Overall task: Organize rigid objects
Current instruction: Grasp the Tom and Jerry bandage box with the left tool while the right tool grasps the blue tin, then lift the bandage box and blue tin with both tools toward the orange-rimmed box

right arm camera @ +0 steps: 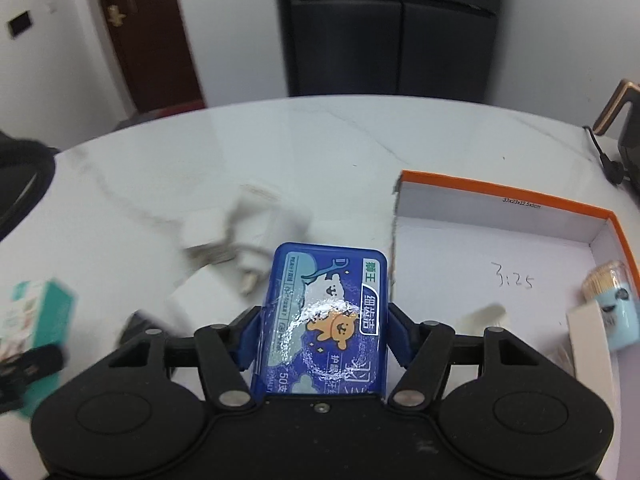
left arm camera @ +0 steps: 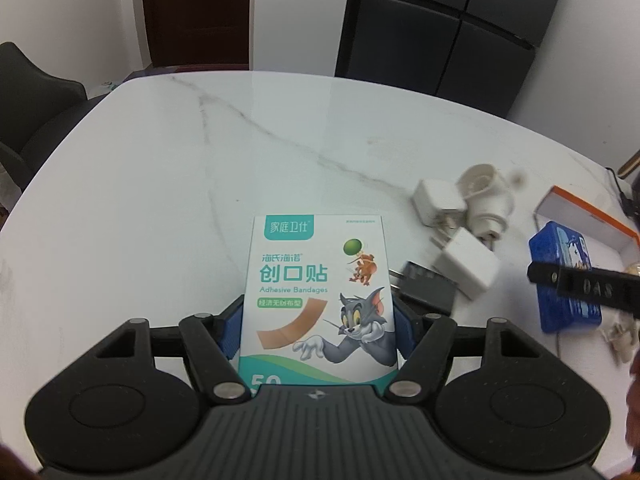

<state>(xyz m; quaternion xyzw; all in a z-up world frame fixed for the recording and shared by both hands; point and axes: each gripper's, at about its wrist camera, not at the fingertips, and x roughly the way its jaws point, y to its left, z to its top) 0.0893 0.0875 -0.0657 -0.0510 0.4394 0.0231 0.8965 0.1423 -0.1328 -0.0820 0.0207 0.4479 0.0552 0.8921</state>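
Teal-and-white cardboard bandage box (left arm camera: 318, 300) we find clamped in our left gripper (left arm camera: 318, 330) above the white marble table (left arm camera: 200, 184), while our right gripper (right arm camera: 322, 332) clamps the blue plastic floss-pick case (right arm camera: 326, 316) beside the orange-rimmed white cardboard box (right arm camera: 520, 200).

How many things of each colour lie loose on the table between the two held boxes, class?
White chargers: 2
White round plug: 1
Black adapter: 1
Total: 4

Left tongs (left arm camera: 318, 326), right tongs (right arm camera: 323, 334): both clamped.
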